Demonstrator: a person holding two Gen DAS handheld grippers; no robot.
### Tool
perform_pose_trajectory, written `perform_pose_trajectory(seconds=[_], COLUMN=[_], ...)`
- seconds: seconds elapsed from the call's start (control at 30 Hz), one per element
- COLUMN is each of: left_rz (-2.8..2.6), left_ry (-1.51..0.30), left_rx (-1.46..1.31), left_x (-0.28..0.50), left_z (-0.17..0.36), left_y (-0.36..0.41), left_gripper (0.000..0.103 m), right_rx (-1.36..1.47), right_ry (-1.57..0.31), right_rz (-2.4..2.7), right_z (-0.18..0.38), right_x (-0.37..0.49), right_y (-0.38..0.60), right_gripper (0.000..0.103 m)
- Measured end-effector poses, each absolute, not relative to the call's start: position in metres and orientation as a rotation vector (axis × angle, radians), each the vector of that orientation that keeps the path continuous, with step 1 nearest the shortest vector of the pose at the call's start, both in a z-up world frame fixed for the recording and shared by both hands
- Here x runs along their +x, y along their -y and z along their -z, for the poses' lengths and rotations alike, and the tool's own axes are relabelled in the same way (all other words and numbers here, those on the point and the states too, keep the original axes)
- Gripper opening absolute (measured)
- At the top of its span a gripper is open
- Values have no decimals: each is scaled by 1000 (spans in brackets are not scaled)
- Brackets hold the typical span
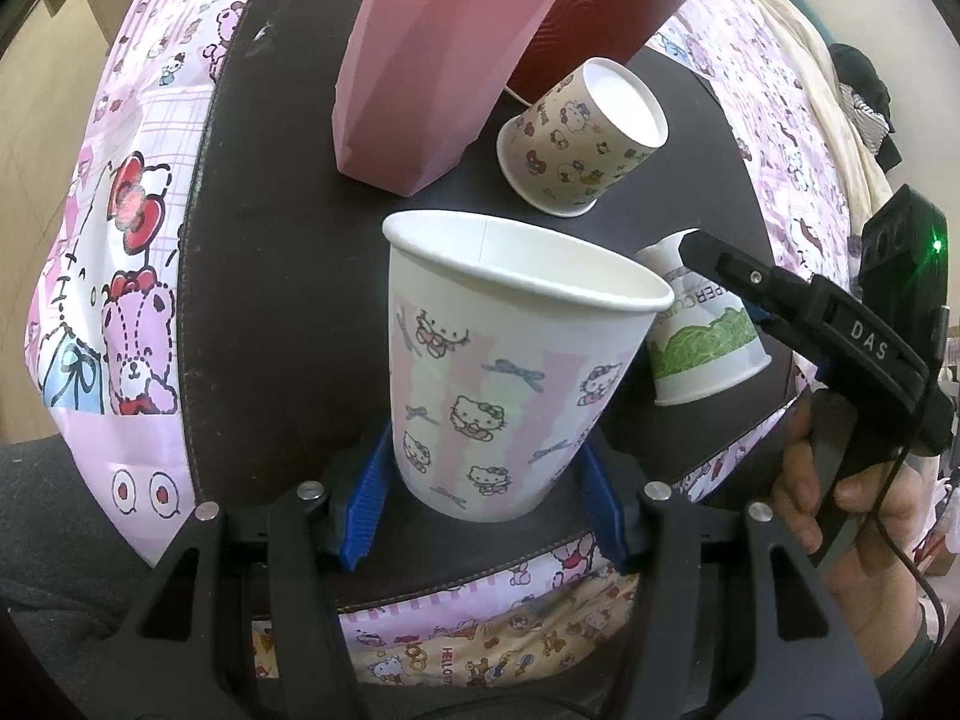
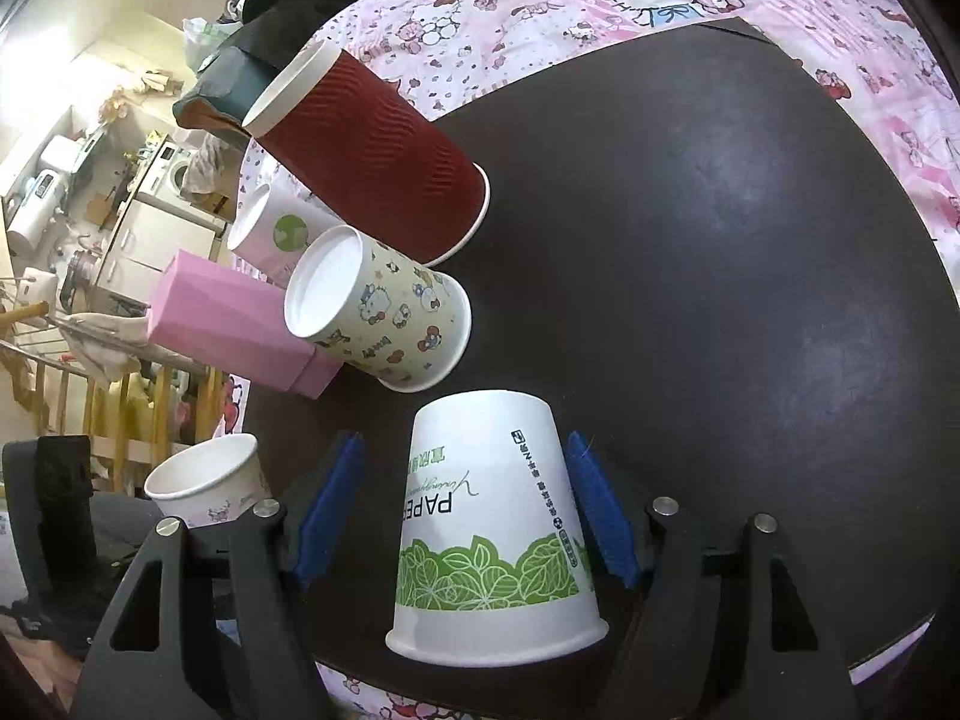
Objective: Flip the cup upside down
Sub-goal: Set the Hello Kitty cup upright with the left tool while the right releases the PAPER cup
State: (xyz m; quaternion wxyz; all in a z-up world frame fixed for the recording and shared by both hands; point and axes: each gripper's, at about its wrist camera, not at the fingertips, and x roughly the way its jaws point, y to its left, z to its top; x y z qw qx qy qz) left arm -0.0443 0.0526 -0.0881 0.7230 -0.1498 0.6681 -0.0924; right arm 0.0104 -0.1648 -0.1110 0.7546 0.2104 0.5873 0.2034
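A white Hello Kitty paper cup [image 1: 498,372] stands upright, mouth up, on the dark round mat [image 1: 270,300]. My left gripper [image 1: 483,504] has its blue pads on both sides of the cup's base and looks shut on it. A white paper cup with green leaves [image 2: 492,534] stands upside down on the mat [image 2: 720,240]. My right gripper [image 2: 465,516] is open around it, with small gaps at both blue pads. The green-leaf cup [image 1: 702,330] and the right gripper [image 1: 798,312] also show in the left wrist view.
A pink faceted cup [image 1: 444,60], a dark red ribbed cup [image 1: 600,12] and a beige cartoon cup [image 1: 576,132] stand upside down at the back of the mat. A Hello Kitty cloth [image 1: 120,240] lies under the mat. Another white cup [image 2: 264,228] shows behind them.
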Motion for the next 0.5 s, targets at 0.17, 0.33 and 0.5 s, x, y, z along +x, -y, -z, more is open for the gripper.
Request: perform_pose_trajectory(seconds=[0.17,0.33,0.5], left_rz=[217,251,279], left_ry=[-1469,-1453,-1457], left_rx=[-331,-324,-307], left_x=[-44,-45,-46], left_z=[87,83,82], left_y=[-52,-51,-44], left_gripper=[54,54,54], right_rx=[450,372,287], right_ry=[-1277,-1220,-1178], right_rz=[-432,-408,-680], right_z=[110,87,49], right_x=[13,13,2], right_y=[165,164,136], right_gripper=[73,74,74])
